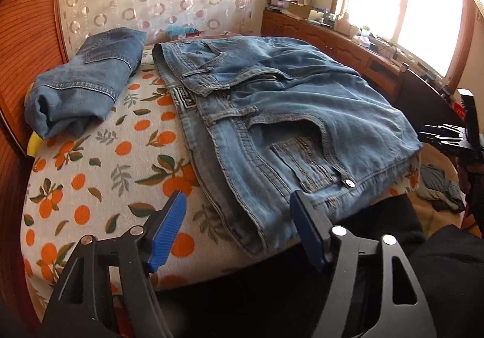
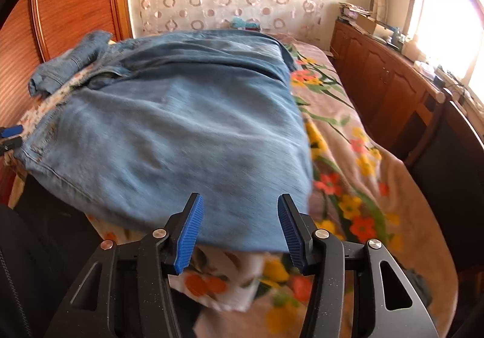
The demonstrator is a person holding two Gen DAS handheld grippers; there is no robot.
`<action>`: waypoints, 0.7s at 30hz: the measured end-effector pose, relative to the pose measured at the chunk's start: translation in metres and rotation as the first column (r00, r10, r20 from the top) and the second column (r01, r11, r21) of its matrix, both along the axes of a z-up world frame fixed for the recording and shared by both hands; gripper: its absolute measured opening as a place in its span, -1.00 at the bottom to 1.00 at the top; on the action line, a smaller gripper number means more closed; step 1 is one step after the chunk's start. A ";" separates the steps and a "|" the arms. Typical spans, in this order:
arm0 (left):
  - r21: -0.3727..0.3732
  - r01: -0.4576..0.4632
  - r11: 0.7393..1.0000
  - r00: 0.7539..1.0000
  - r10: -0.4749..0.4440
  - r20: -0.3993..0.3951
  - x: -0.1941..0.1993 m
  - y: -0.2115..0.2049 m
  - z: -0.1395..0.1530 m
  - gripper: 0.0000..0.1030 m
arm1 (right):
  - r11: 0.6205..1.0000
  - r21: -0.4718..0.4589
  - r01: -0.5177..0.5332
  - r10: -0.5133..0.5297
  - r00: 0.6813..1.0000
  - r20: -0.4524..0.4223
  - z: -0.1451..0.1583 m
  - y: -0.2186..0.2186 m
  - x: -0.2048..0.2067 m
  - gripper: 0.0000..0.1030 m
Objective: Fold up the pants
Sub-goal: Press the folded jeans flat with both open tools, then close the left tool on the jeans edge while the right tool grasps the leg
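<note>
Just ahead of each gaping hand-held gripper [image 1: 236, 211] [image 2: 240, 211], seemingly untouched, folded jeans [image 1: 287, 114] [image 2: 181, 132].

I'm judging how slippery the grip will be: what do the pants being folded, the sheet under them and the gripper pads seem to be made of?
Pants: light blue denim, matte, faded; contrast seam stitching, belt loops and a metal rivet show. Sheet: thin woven cloth, probably cotton, matte, printed with oranges and leaves. Left gripper pads: blue, ribbed, likely rubber or soft plastic; which one cannot be told.
</note>
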State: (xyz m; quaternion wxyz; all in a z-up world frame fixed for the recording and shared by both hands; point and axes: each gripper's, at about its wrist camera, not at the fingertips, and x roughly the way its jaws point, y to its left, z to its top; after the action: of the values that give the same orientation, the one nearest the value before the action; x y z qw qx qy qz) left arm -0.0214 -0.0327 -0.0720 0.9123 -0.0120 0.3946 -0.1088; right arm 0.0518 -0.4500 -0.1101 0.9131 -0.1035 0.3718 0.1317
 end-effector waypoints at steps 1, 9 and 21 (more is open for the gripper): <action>-0.001 0.009 1.000 1.000 -0.009 -0.003 -0.002 -0.002 -0.001 0.25 | 1.000 -0.005 0.002 -0.002 1.000 -0.011 -0.001 -0.002 0.000 0.03; -0.048 0.072 0.996 0.997 -0.074 -0.036 -0.010 -0.011 -0.007 -0.18 | 1.000 0.007 0.013 -0.013 0.999 -0.050 0.002 -0.010 0.004 0.03; -0.056 0.107 0.993 0.994 -0.105 0.037 0.000 -0.025 0.014 -0.83 | 1.000 0.017 -0.021 0.022 0.996 -0.087 0.004 -0.020 0.005 0.03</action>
State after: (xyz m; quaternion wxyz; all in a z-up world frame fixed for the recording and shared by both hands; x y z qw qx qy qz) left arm -0.0215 -0.0573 -0.0580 0.9110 -0.0157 0.3758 -0.1689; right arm 0.0563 -0.4697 -0.1064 0.8954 -0.0943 0.4090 0.1488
